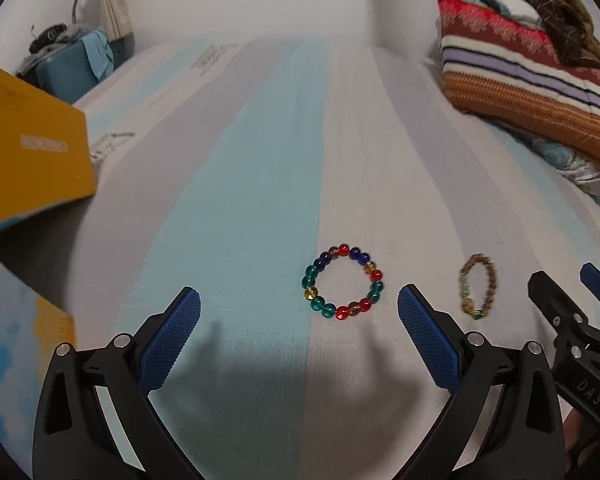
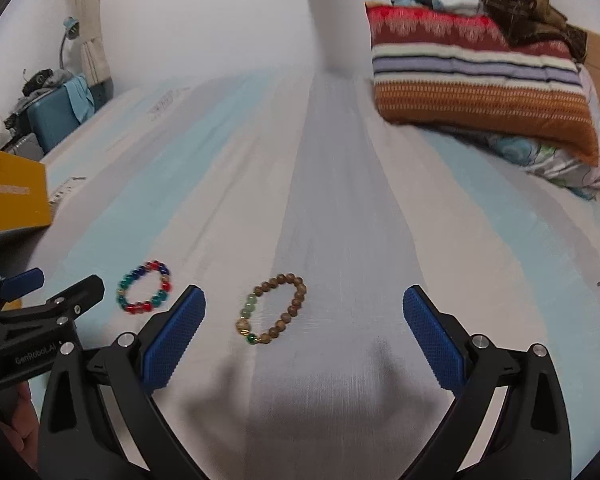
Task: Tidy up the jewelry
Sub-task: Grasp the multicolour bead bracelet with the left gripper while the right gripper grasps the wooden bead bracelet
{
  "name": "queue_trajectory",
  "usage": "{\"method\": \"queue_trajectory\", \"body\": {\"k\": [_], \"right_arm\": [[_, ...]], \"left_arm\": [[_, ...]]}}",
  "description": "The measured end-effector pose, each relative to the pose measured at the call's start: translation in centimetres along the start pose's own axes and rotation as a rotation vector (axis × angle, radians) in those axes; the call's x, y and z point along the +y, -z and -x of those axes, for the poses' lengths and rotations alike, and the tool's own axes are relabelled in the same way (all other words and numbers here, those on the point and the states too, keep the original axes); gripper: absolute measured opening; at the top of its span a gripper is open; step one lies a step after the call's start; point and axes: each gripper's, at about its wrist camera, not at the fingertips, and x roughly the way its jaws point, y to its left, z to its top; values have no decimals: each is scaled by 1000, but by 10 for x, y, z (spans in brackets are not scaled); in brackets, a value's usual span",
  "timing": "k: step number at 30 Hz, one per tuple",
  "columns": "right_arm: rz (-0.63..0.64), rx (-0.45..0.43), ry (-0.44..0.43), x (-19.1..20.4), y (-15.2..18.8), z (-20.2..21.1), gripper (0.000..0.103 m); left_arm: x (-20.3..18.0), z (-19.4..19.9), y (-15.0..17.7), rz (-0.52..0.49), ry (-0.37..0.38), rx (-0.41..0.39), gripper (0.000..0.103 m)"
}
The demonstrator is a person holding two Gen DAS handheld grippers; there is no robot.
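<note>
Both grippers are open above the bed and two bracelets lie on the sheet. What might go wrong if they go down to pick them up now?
1. The colourful bead bracelet and the brown bead bracelet lie flat on the soft bedsheet; fingers may pinch cloth with the beads.
2. The left gripper and the right gripper hover side by side, so they might collide.

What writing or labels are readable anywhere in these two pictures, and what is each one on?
"GenRobot.AI": on the black body of the left gripper, seen in the right wrist view.
"DAS": on the black body of the right gripper, seen in the left wrist view; it may be cut off.
White lettering on the yellow box: too blurred to read.
Dark print on the striped bedsheet: too blurred to read.
</note>
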Motion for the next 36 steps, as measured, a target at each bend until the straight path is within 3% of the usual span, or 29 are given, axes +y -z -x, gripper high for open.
{"method": "queue_trajectory", "body": {"k": [3, 13, 15, 22, 26, 30, 36], "right_arm": [[13, 2, 37, 3, 4, -12, 91], [-11, 80, 7, -2, 13, -42, 85], [-10, 96, 6, -1, 14, -48, 77], [-9, 136, -10, 0, 19, -59, 63], [-11, 153, -17, 0, 21, -61, 51], [4, 160, -21, 4, 21, -61, 36], [16, 169, -25, 7, 23, -61, 17]], "left_arm": [[1, -14, -2, 6, 1, 2, 97], [-1, -51, -5, 4, -18, 31, 97], [-1, -54, -3, 4, -9, 32, 97], [-1, -62, -2, -7, 1, 40, 94], [3, -67, 0, 7, -7, 63, 84], [6, -68, 1, 3, -18, 69, 66], [4, -67, 3, -16, -35, 69, 50]]}}
